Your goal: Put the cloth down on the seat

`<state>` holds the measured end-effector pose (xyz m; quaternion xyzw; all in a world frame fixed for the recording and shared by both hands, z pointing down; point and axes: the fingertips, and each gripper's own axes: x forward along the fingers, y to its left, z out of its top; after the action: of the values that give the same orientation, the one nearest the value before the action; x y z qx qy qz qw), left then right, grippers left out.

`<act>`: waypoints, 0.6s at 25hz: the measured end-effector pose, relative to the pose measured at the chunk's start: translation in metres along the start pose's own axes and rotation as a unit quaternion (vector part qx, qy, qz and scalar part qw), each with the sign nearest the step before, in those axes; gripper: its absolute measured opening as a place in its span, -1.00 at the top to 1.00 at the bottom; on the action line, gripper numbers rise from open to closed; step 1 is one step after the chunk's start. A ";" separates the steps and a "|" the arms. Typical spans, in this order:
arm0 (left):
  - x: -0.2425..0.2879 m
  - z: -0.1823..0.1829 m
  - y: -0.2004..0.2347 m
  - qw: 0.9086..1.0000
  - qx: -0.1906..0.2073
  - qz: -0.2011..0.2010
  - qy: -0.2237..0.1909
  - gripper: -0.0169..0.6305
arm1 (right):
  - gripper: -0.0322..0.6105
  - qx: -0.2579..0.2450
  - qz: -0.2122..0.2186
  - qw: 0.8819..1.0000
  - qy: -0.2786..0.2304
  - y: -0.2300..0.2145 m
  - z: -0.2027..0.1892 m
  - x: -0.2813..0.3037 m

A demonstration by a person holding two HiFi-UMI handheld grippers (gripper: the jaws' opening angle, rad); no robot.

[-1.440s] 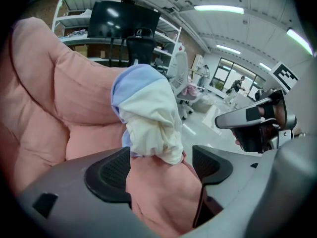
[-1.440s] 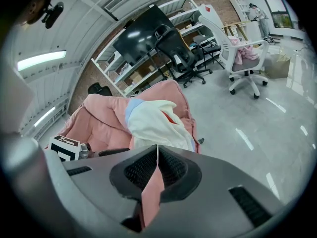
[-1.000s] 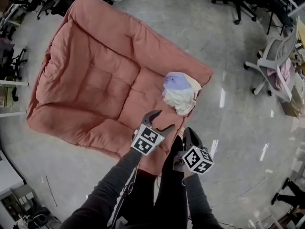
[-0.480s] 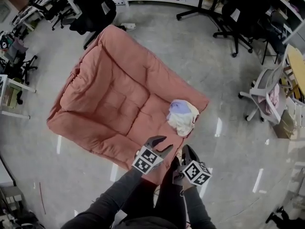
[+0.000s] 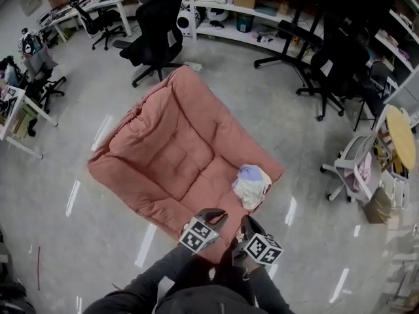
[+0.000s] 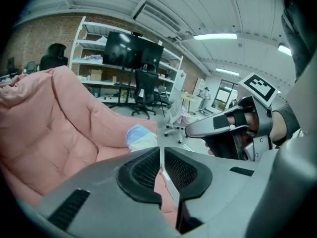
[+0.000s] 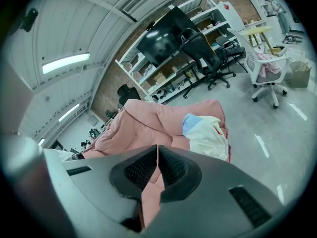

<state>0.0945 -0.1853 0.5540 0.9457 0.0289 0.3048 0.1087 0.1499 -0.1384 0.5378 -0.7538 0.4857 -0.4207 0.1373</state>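
A big pink cushioned seat (image 5: 170, 149) lies on the floor. The cloth (image 5: 252, 185), a white and pale blue bundle, rests on the seat's near right corner, with neither gripper touching it. My left gripper (image 5: 215, 216) hovers over the seat's near edge, well short of the cloth; its jaws are closing, almost together, with nothing between them. My right gripper (image 5: 247, 222) hangs beside it, shut and empty. The left gripper view has the left gripper (image 6: 161, 150), the seat (image 6: 49, 123) and the cloth (image 6: 141, 137). Beyond the right gripper (image 7: 157, 150) lie the seat (image 7: 148, 118) and cloth (image 7: 208, 133).
A black office chair (image 5: 157, 25) stands behind the seat and more black chairs (image 5: 334, 70) at the back right. A white chair (image 5: 353, 169) and a round table (image 5: 399, 126) are on the right. Shelves (image 5: 249, 5) line the back wall, desks (image 5: 19, 103) the left.
The left gripper's jaws have gone from wide apart to nearly together. The head view has risen and taken in more of the room. The cloth stays where it lay on the seat.
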 end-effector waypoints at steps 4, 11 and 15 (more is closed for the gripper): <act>-0.026 0.013 -0.007 0.999 -0.001 0.022 -0.029 0.90 | 0.86 -0.015 0.017 1.000 -0.011 0.025 0.007 -0.014; -0.069 0.044 -0.028 0.996 0.014 0.028 -0.081 0.91 | 0.86 -0.033 0.056 0.998 -0.026 0.066 0.008 -0.046; -0.093 0.047 -0.041 0.994 0.022 0.021 -0.103 0.92 | 0.86 -0.060 0.071 0.994 -0.052 0.090 0.011 -0.061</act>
<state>0.0466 -0.1653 0.4547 0.9747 0.0042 0.2071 0.0841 0.0923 -0.1337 0.4448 -0.7454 0.5542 -0.3401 0.1467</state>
